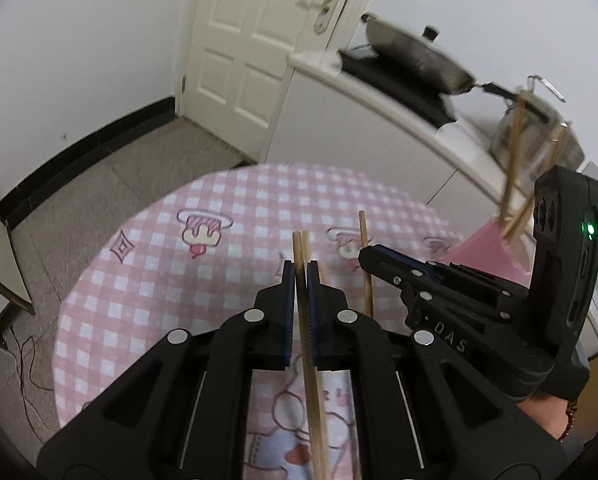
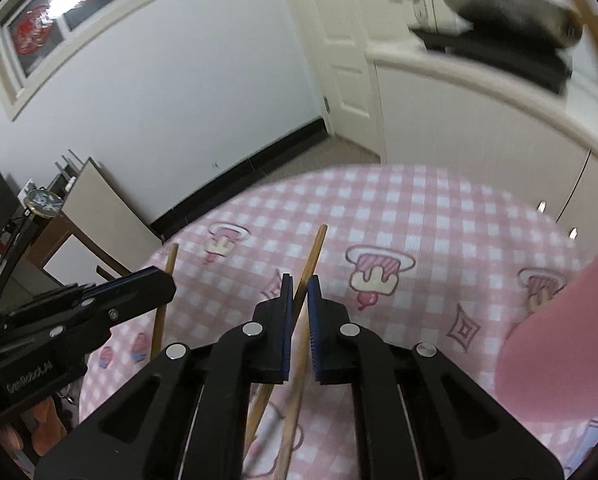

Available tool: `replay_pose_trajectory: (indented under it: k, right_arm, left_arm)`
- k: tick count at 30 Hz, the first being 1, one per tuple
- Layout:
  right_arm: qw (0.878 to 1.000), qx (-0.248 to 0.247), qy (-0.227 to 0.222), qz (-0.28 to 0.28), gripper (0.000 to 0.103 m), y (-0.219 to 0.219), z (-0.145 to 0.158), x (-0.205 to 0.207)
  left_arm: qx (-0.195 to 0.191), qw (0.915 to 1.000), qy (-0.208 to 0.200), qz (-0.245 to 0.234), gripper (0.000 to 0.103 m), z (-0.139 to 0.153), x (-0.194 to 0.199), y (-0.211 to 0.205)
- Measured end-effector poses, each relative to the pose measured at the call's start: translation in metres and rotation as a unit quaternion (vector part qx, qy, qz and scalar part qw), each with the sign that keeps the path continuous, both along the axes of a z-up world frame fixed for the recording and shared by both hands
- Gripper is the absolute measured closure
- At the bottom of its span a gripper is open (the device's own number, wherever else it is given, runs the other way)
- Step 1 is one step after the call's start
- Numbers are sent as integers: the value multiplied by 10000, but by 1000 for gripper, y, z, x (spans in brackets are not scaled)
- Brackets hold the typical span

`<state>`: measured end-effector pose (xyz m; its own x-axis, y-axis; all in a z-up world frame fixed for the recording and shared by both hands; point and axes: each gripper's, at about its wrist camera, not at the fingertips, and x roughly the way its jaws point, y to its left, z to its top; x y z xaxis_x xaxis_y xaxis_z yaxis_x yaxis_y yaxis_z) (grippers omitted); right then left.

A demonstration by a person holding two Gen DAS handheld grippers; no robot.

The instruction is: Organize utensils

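My left gripper (image 1: 299,268) is shut on a pair of wooden chopsticks (image 1: 303,248) that run up between its blue pads, tips sticking out past them. It hangs over the round table's pink check cloth (image 1: 203,280). In the left wrist view my right gripper (image 1: 365,256) sits close on the right with one chopstick (image 1: 364,232) upright in its tip. Seen in its own view, the right gripper (image 2: 299,280) is shut on a wooden chopstick (image 2: 313,256); a second stick shows under its jaws. The left gripper (image 2: 167,284) is at the left there.
A pink container (image 1: 487,248) (image 2: 559,340) stands at the table's right, with several blurred chopsticks (image 1: 513,168) rising from it. Behind is a white counter (image 1: 379,128) carrying a wok (image 1: 415,56) on a black cooker, and a shut white door (image 1: 255,40). A wooden side table (image 2: 79,232) stands left.
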<state>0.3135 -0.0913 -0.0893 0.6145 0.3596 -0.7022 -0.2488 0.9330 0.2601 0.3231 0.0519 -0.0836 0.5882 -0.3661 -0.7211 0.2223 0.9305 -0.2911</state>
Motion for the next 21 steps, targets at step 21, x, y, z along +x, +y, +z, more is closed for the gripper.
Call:
replay_pose_trajectory:
  k: [21]
  right_arm:
    - [9951, -39, -970, 207, 99, -22, 79, -78]
  left_arm:
    - [274, 9987, -415, -79, 96, 55, -61, -26]
